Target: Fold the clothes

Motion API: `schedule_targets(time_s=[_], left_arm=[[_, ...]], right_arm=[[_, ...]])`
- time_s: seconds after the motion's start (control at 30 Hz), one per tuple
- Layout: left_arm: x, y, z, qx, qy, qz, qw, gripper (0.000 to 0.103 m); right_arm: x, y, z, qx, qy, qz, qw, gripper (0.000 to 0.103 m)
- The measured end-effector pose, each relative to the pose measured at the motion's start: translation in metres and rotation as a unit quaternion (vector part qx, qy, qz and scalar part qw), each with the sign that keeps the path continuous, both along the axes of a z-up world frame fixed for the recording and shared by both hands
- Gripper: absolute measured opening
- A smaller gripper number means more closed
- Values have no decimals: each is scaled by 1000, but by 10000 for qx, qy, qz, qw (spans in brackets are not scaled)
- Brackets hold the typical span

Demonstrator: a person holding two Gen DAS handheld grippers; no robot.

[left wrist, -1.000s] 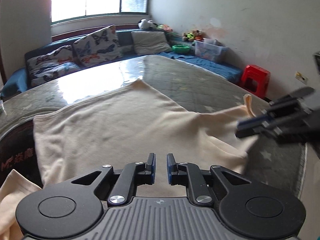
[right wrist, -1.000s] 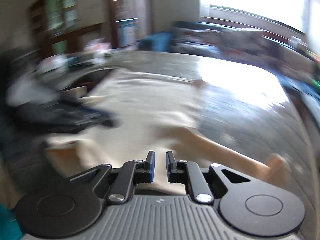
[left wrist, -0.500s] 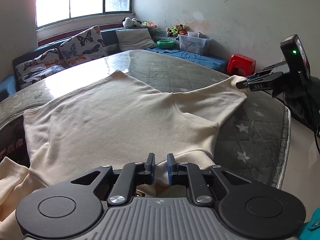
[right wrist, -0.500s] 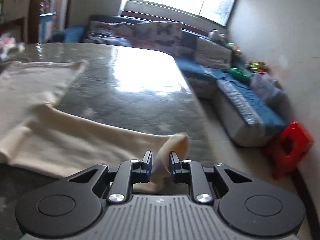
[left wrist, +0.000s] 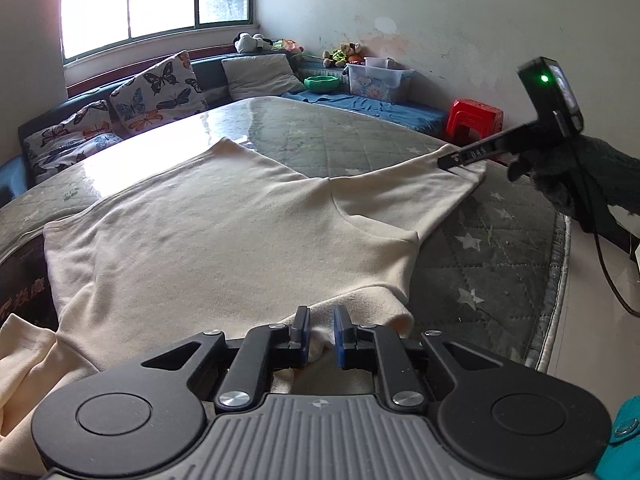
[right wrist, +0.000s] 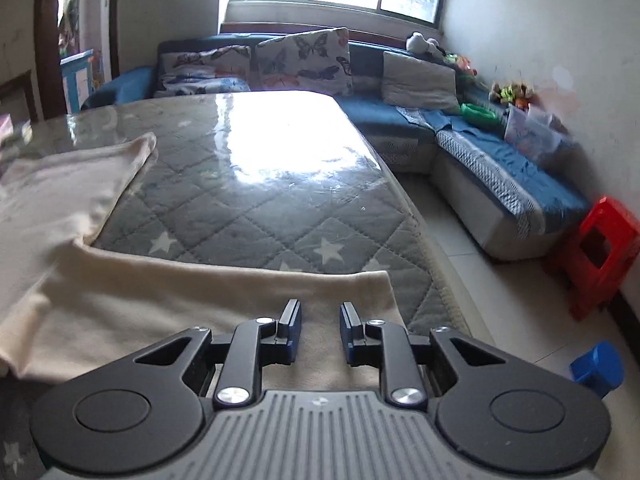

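Left gripper (left wrist: pixel 320 334): its two blue pads are pinched on a little fold of the shirt's near edge. The cloth bunches up between them.
Right gripper (right wrist: pixel 319 330): its jaws are apart and hold nothing. The sleeve lies flat under them. Whether the tips touch the cloth I cannot tell.
Right gripper seen from the left camera (left wrist: pixel 460 157): out at 2 o'clock, its thin black tip sits at the sleeve's end. A dark gloved hand (left wrist: pixel 568 176) holds it, and a small green light shines on its top.
Shirt (left wrist: pixel 208 232): cream, spread flat on the bed, running from the left gripper out to 12 o'clock. One sleeve (right wrist: pixel 200 300) reaches out to 2 o'clock in the left camera. More cream cloth hangs loose at 8 o'clock.
Bed (right wrist: pixel 256 208): grey quilt with white stars, under a shiny clear cover that glares in the window light.
Sofa (right wrist: pixel 480 152): blue, along the wall behind the bed, with butterfly pillows (left wrist: pixel 156 92).
Stool (right wrist: pixel 596 252): red, on the floor at 3 o'clock in the right camera, well apart from the bed.
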State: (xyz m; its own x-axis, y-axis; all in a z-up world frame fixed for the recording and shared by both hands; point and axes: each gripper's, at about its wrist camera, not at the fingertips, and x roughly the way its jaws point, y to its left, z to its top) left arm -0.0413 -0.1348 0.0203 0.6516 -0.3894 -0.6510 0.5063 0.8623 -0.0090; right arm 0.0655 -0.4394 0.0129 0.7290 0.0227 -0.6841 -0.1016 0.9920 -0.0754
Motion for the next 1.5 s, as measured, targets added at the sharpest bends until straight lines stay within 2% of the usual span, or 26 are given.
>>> schedule_targets(time_s=[0.1,0.23,0.4,0.63,0.8,1.0,1.1,1.23,1.43,1.47,1.5], left_arm=[[0,0,-1,22,7,-6,10000,14],[-1,-1,-2,36,-12,-16,10000,14],[-1,-1,-2,9,-5,-2,10000,14],[-3,14,12,-127,-140,269,9995,15],[4,54,27,-55,-438,1169,9922,19],[28,113,22,588,-417,2338,9696,19],[38,127,14,766,-233,2377,9680,19],[49,129,2,846,-77,2309,9693,20],[58,136,-9,832,13,2384,9676,22],[58,137,-9,819,-2,2384,9677,21],[58,138,-9,792,-24,2409,9673,15]], right_arm=[[19,-11,-1,285,69,-169,9994,20],[42,-16,-3,423,31,-234,9988,20],[58,-12,-2,336,15,-234,9992,23],[41,3,8,-51,-130,-87,9999,25],[23,39,32,47,-361,599,9975,26],[-4,106,48,142,-563,1788,9822,32],[-18,141,52,187,-548,2437,9681,32],[-31,173,51,100,-541,2979,9530,32],[-41,195,44,49,-425,3224,9456,32],[-41,196,43,45,-413,3243,9450,32],[-43,197,43,26,-395,3280,9438,32]])
